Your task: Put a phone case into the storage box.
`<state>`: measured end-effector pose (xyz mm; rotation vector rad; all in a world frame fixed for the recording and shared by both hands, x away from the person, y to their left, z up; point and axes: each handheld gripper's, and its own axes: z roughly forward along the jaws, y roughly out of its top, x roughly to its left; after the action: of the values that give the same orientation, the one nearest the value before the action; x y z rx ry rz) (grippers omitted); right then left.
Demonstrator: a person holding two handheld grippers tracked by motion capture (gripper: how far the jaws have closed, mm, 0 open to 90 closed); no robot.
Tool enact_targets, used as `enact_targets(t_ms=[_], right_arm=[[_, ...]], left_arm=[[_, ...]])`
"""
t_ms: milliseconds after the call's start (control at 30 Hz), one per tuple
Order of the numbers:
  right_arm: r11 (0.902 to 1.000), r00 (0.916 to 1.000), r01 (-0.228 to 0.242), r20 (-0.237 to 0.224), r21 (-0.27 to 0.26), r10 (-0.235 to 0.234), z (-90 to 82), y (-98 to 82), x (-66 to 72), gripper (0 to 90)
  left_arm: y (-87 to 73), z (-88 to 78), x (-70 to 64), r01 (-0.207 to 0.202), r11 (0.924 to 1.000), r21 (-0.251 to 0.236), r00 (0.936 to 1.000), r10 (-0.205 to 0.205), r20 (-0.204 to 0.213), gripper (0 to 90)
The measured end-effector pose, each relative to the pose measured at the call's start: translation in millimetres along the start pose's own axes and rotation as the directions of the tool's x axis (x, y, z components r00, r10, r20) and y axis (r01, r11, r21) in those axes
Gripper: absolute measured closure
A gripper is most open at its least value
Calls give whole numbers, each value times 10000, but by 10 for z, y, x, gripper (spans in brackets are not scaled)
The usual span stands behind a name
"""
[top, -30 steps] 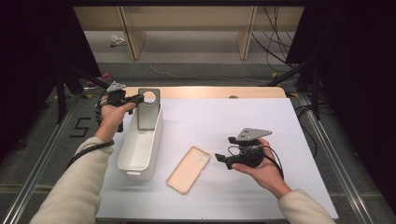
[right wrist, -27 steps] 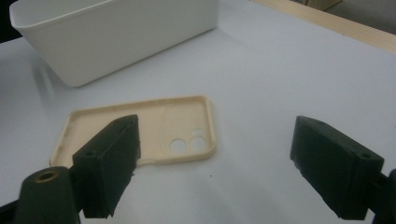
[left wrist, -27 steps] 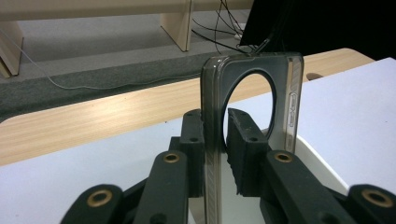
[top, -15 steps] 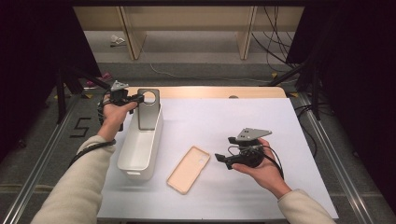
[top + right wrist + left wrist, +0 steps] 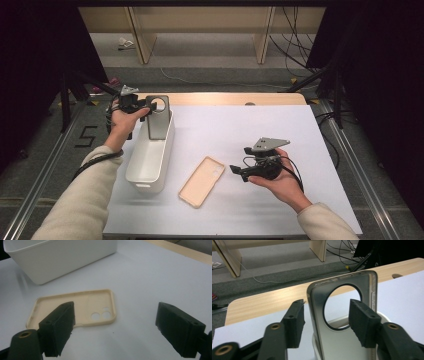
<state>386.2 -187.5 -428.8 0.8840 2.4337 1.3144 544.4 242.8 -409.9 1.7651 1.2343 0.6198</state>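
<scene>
A grey phone case (image 5: 159, 119) with a round camera hole stands upright in the far end of the white bin (image 5: 148, 165). My left gripper (image 5: 146, 104) reaches it from the left. Its jaws have just been opening and now stand open, with the grey case (image 5: 337, 342) between the pads and a gap at the left pad (image 5: 294, 322). A beige phone case (image 5: 202, 181) lies flat on the white table, inner side up. My right gripper (image 5: 235, 170) hovers open just right of it, with the beige case (image 5: 82, 303) ahead of its left jaw.
The white sheet (image 5: 240, 130) covers most of the wooden table (image 5: 225, 98). The bin (image 5: 57, 257) stands along the sheet's left side. Beyond the far edge are grey floor, wooden shelf legs (image 5: 263, 35) and cables (image 5: 295, 35).
Both hands and both phone cases keep their places. In the high view the left jaws' spread around the grey case is too small to make out.
</scene>
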Motion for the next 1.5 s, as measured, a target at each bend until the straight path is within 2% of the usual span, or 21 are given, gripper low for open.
enact_targets(t_ms=[67,167,300,400,500,800,1000,1200,1333,1400,1500], right_arm=[[10000,10000,-1,3,-6,1,3,1,3,168],[10000,10000,26,13,9,-26,3,3,7,168],[10000,10000,-17,40,65,17,12,-3,1,167],[9999,10000,-52,45,94,52,19,-5,2,167],[9999,10000,-28,18,130,28,24,-4,8,166],[9997,10000,-43,16,225,42,54,-1,25,166],[9997,10000,7,-16,224,-6,65,9,44,165],[9997,10000,-21,-51,254,22,84,17,47,166],[9997,10000,-13,-54,229,14,81,26,63,166],[9997,10000,-8,-64,224,10,79,26,66,166],[9997,10000,-25,-78,225,27,78,24,69,165]], left_arm=[[21,-36,-18,-38,10000,87,9996,41,-288,374],[36,-107,-46,63,10000,-3,9993,-64,-375,268],[4,-263,-111,157,9998,-137,9998,-159,-92,160],[-80,-421,-136,465,9985,-300,9989,-462,103,99],[-177,-567,-208,253,9992,-314,9993,-244,286,39],[-583,-1049,-536,139,9960,-888,9944,-45,1057,8],[-806,-1231,-663,-16,9950,-996,9912,147,1317,6],[-952,-1347,-833,-376,9906,-1317,9876,569,1461,12],[-1023,-1349,-916,-557,9913,-1194,9842,747,1605,18],[-1030,-1344,-923,-720,9908,-1143,9839,893,1548,18],[-1027,-1345,-919,-705,9908,-1157,9844,878,1523,18]])
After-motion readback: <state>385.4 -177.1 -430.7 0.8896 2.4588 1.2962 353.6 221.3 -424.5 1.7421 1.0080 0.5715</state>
